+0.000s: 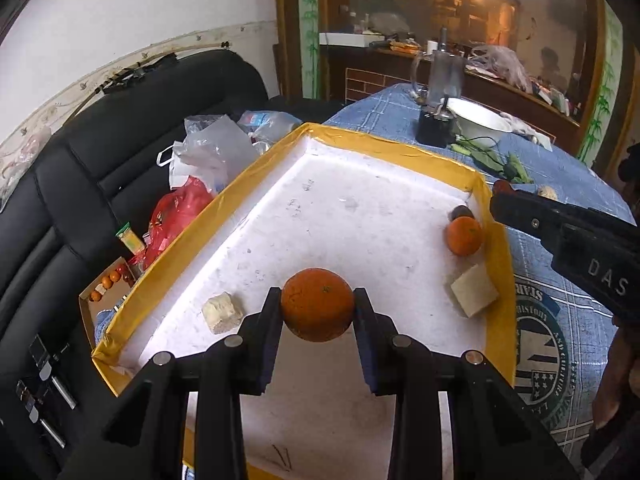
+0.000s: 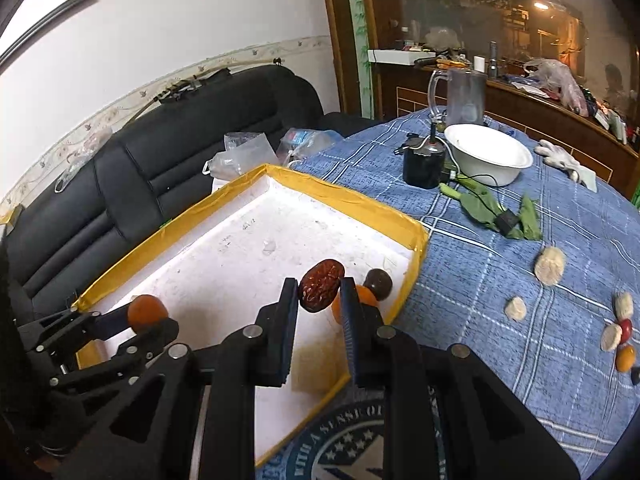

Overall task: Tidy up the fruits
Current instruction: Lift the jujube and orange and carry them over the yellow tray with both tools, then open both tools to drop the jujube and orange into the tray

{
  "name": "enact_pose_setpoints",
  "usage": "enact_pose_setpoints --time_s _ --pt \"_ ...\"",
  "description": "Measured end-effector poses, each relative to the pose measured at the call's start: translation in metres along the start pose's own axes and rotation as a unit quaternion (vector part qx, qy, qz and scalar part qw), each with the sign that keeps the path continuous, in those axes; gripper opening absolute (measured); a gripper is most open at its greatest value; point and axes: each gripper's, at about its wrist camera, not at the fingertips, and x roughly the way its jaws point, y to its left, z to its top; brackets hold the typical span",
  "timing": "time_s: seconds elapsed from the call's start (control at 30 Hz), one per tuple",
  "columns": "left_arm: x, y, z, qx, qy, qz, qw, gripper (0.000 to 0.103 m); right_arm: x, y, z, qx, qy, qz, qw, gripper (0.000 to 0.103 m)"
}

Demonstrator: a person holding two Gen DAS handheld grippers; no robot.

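Observation:
My left gripper point(image 1: 317, 304) is shut on an orange point(image 1: 317, 304) above the white tray with a yellow rim point(image 1: 384, 142). That same orange point(image 2: 147, 312) and the left gripper point(image 2: 136, 322) show at the left of the right wrist view. My right gripper point(image 2: 320, 292) is shut on a wrinkled red date point(image 2: 321, 285) over the tray's right side point(image 2: 418, 236). Inside the tray's right corner lie a small orange point(image 1: 464, 235) and a dark round fruit point(image 1: 461, 212); the right wrist view shows the dark fruit point(image 2: 378, 283) and small orange point(image 2: 366, 296) behind the right finger.
Two pale foam chunks point(image 1: 222, 313) point(image 1: 475, 290) lie in the tray. On the blue cloth point(image 2: 500, 288) sit a white bowl point(image 2: 488, 154), a black cup point(image 2: 424, 164), green leaves point(image 2: 484, 204), pale pieces point(image 2: 550, 266) and small fruits point(image 2: 625, 357). A black sofa point(image 1: 132, 120) with bags stands left.

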Motion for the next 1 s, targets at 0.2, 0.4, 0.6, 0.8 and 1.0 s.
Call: enact_pose_setpoints --time_s 0.2,0.4,0.6,0.8,1.0 --pt "0.006 0.007 0.002 -0.007 0.005 0.015 0.9999 0.034 0.017 -0.004 0.011 -0.003 0.007 0.001 1.000 0.023" --pt "0.012 0.016 0.007 -0.016 0.010 0.031 0.9994 0.034 0.036 0.001 0.019 -0.020 0.019 0.005 1.000 0.023" --pt "0.017 0.019 0.006 -0.019 0.019 0.038 0.9989 0.034 0.055 0.004 0.023 -0.024 0.033 0.007 0.999 0.023" --pt "0.017 0.020 0.006 -0.018 0.019 0.041 0.9988 0.034 0.066 0.006 0.024 -0.026 0.042 0.004 0.999 0.023" --pt "0.014 0.020 0.004 -0.019 0.022 0.037 0.9989 0.035 0.072 0.007 0.024 -0.031 0.048 -0.009 0.998 0.024"
